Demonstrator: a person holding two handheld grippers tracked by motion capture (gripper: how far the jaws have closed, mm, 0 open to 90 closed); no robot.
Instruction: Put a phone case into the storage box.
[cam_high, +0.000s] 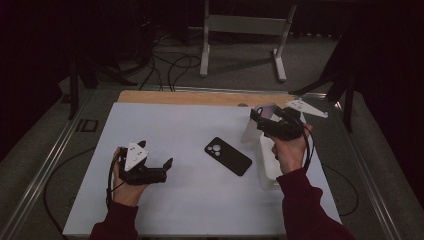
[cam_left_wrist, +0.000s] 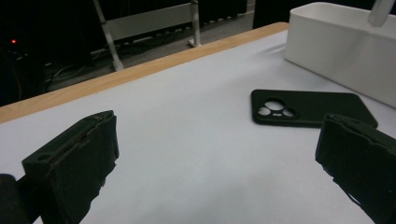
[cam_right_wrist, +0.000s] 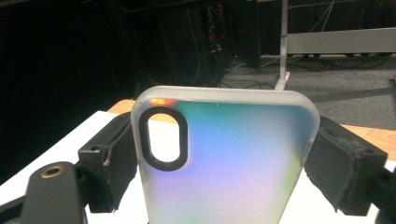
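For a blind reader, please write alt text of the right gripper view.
The right gripper clamps a frosted, iridescent phone case with an oval camera cutout, held upright between its black jaws. Behind are a white table and dark floor.

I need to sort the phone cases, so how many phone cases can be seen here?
2. The black phone case lies flat on the white table. The iridescent phone case is held upright between the right gripper jaws, above the white box, which may hide more.
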